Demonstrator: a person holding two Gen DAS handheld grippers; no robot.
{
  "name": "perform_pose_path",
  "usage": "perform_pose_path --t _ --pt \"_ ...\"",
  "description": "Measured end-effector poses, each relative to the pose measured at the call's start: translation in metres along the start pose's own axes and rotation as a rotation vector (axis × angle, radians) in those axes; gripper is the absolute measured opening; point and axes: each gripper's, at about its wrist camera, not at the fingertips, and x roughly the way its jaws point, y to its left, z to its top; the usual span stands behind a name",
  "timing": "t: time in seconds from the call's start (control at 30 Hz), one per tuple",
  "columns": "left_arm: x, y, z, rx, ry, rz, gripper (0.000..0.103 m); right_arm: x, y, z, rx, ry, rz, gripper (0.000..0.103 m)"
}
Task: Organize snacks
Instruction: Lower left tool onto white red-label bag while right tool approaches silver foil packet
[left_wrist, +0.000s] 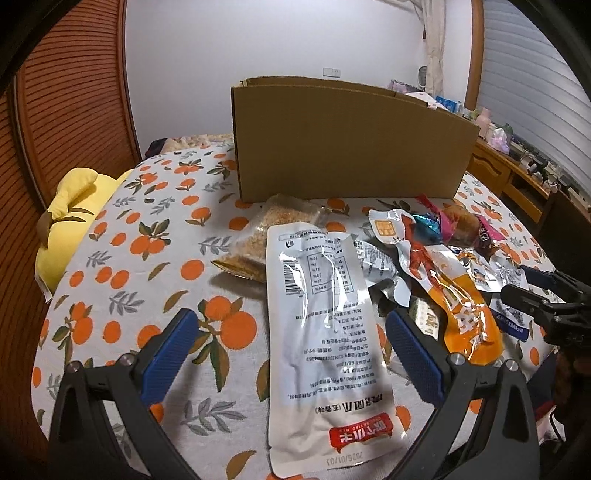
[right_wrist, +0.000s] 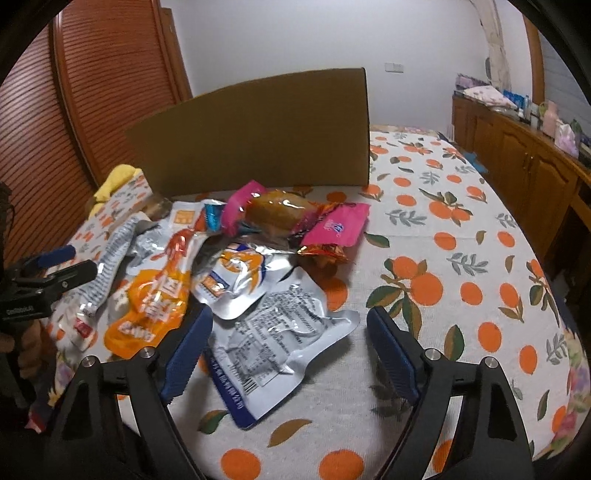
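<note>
While nothing has yet gone into it, the cardboard box (left_wrist: 347, 144) stands upright at twelve o'clock on the bed's orange-print sheet (left_wrist: 122, 229), its open top facing up, with the snacks heaped just in front of it. Largest of them is a long white pouch (left_wrist: 325, 332), lying printed-back up between the jaws of the left gripper (left_wrist: 291, 354), which are spread wide and not pressing on it. At two o'clock from it lies an orange pouch (left_wrist: 461, 314), and behind, toward the box, a clear bag of crumbs (left_wrist: 266, 236). The right gripper (right_wrist: 284, 354) hangs over a silver pouch (right_wrist: 280, 332), its jaws also apart, one pad just beside the pouch's left edge, the other clear of it. A pink wrapper (right_wrist: 340, 225) and a brown bun (right_wrist: 280, 210) sit at twelve o'clock of that.

This looks like the reach before a first pick. Each gripper would next need to come down and close across a flat, slippery pouch, probably at an edge, then lift it over the box wall.
</note>
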Motion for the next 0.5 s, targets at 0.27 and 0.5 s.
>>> perform_pose_path --t 0.27,0.5 --pt "0.010 -0.003 0.003 0.012 0.022 -0.012 0.102 0.004 0.003 -0.002 -0.068 -0.003 -0.043 0.086" --pt "0.018 -0.005 0.003 0.019 0.051 -0.027 0.101 0.000 -0.006 -0.001 -0.085 0.000 -0.023 0.064"
